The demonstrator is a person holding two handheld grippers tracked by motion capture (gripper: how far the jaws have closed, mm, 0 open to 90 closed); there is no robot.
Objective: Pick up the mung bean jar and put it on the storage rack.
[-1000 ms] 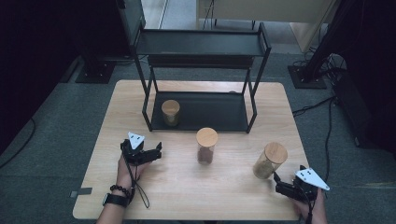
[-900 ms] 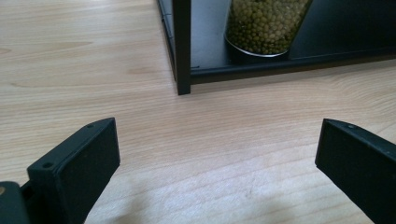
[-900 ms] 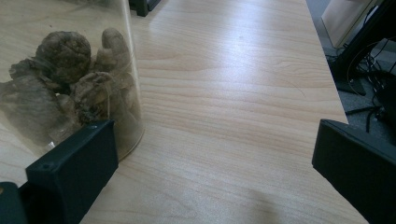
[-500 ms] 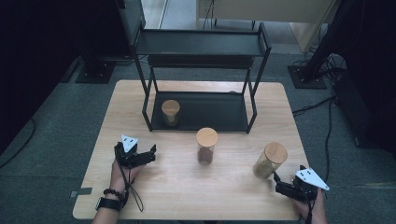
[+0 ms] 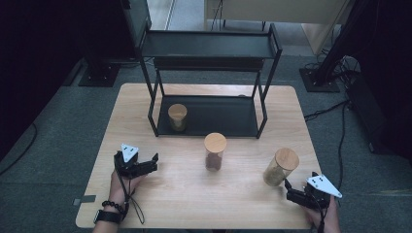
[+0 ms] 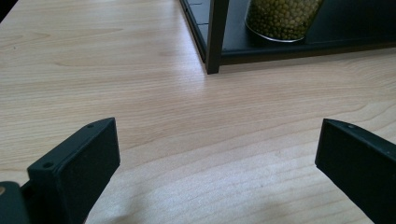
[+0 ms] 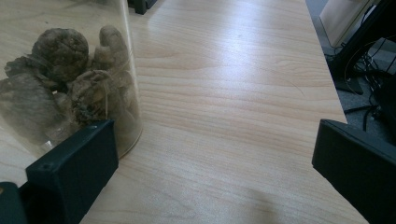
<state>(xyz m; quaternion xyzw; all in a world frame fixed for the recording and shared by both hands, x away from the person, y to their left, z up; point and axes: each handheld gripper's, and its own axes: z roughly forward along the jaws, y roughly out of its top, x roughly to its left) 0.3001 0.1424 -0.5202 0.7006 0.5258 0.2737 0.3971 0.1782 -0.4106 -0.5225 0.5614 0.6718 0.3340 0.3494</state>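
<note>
Left gripper (image 5: 148,163) has drawn back from rack (image 5: 209,48); labels unreadable

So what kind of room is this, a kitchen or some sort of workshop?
Most likely a lab or recording space, not a kitchen. A lone wooden table stands on grey carpet, with cables trailing across the floor and dark equipment stands around it. The black shelf rack and lidded jars look staged for practice.

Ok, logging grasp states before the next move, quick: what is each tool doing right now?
Left tool: open, holding nothing, over bare wooden table.
Right tool: open, holding nothing, beside the cork-lidded glass jar of brown lumps.
</note>
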